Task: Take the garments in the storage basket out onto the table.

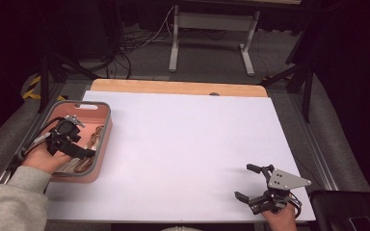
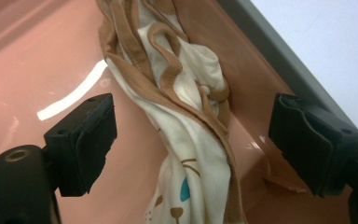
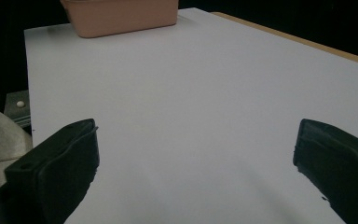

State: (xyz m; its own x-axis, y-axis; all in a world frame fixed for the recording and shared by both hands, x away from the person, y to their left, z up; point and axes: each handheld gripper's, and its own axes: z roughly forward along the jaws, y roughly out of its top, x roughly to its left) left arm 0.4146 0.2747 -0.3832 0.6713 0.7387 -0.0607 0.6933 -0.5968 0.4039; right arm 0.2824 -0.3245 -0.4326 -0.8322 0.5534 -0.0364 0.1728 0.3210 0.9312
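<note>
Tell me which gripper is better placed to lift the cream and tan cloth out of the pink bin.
Left. The left gripper is inside the pink plastic bin, its open jaws on either side of the crumpled cream cloth with tan trim. The right gripper sits open over the bare white table, far from the bin.

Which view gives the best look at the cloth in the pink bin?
The left gripper view: the cloth lies close, between the open fingers. The high view shows a small patch inside the bin. The right gripper view shows the bin's outside.
</note>
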